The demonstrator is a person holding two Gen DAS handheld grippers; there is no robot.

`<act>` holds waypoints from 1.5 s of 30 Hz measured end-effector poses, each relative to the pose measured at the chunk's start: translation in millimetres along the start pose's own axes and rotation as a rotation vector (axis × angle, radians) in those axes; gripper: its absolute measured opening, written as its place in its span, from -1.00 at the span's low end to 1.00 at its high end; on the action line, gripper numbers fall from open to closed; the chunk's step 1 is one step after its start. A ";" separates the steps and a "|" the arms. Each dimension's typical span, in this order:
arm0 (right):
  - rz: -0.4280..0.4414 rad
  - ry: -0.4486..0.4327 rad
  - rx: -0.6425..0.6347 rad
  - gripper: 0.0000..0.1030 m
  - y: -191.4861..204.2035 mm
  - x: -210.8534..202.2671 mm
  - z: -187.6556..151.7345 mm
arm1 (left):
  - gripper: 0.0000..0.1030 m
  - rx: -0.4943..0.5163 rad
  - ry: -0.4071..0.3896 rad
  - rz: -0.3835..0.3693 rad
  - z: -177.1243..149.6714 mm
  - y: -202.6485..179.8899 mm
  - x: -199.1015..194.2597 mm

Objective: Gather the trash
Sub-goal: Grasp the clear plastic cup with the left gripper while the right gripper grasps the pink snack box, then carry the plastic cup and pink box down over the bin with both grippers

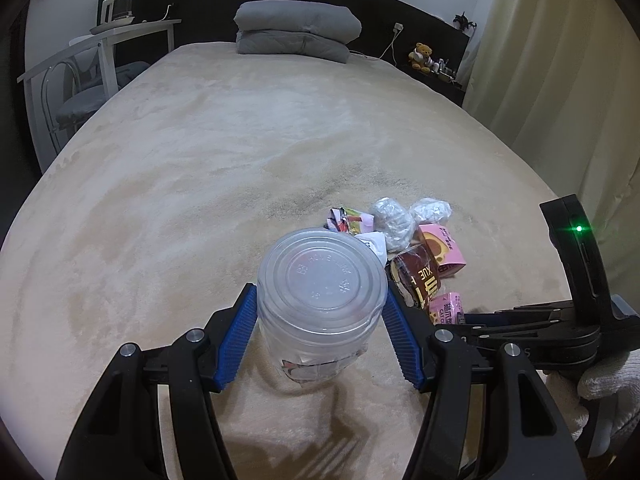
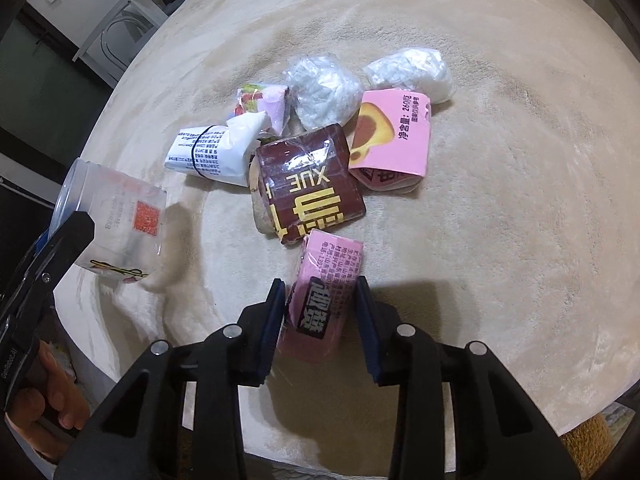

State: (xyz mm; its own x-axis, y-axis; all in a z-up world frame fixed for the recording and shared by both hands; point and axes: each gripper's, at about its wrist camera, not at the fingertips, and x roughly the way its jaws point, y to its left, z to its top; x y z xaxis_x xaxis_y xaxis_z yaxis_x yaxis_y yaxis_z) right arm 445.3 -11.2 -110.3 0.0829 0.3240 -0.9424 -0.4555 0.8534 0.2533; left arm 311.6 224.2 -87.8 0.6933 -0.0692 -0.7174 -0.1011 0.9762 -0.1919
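Observation:
My left gripper [image 1: 320, 312] is shut on a clear plastic tub [image 1: 322, 284] standing on the beige bed; the tub also shows in the right wrist view [image 2: 116, 220]. My right gripper [image 2: 320, 312] has its jaws around a small pink packet [image 2: 324, 292] lying at the near end of a trash pile; the pads sit at its sides. The pile holds a dark red wrapper [image 2: 308, 184], a larger pink wrapper [image 2: 394, 140], a white printed packet [image 2: 212, 152], a colourful crumpled wrapper [image 2: 264, 106] and two crumpled clear plastic balls [image 2: 324, 90] [image 2: 412, 72].
The beige bed cover [image 1: 200, 160] stretches far ahead. A folded grey duvet [image 1: 296, 32] lies at the headboard. A white desk and chair [image 1: 80, 76] stand left of the bed. A curtain [image 1: 560, 80] hangs on the right, with a teddy bear [image 1: 420, 56] on a shelf.

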 end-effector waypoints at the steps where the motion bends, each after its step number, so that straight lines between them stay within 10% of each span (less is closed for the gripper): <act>1: -0.003 -0.003 -0.004 -0.31 1.3 -1.6 -0.2 | 0.18 0.002 0.001 -0.001 0.3 -0.2 0.0; 22: -0.014 -0.105 -0.061 -0.33 8.1 -89.3 -57.0 | 0.18 -0.055 -0.032 -0.054 -20.5 -18.1 -30.3; 45: 0.025 -0.275 -0.122 -0.33 -15.4 -221.7 -197.9 | 0.18 0.048 -0.162 -0.096 -80.0 -153.0 -162.6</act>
State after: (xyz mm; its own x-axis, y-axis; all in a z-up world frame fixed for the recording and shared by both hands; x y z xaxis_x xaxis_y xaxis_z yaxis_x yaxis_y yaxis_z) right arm 258.5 -176.9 51.6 0.2997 0.4568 -0.8375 -0.5623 0.7938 0.2318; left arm 157.3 69.6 4.7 0.8045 -0.1322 -0.5791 0.0024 0.9756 -0.2193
